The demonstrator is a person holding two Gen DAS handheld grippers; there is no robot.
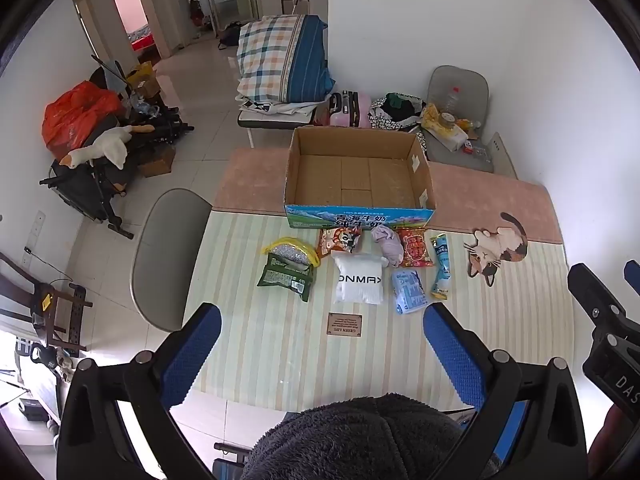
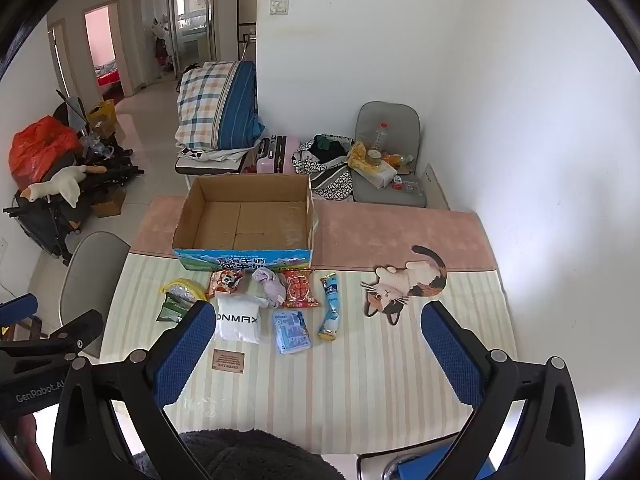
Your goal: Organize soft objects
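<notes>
An open, empty cardboard box stands at the far side of the table. In front of it lie several soft items: a green packet, a yellow-rimmed pouch, a white pouch, a lilac cloth, two red snack bags, a pale blue pack and a blue tube pack. My left gripper and right gripper are both open and empty, held above the table's near part.
A cat-shaped mat lies right of the items. A small brown label is on the striped tablecloth. A grey chair stands at the left. A dark fleece shape fills the bottom edge.
</notes>
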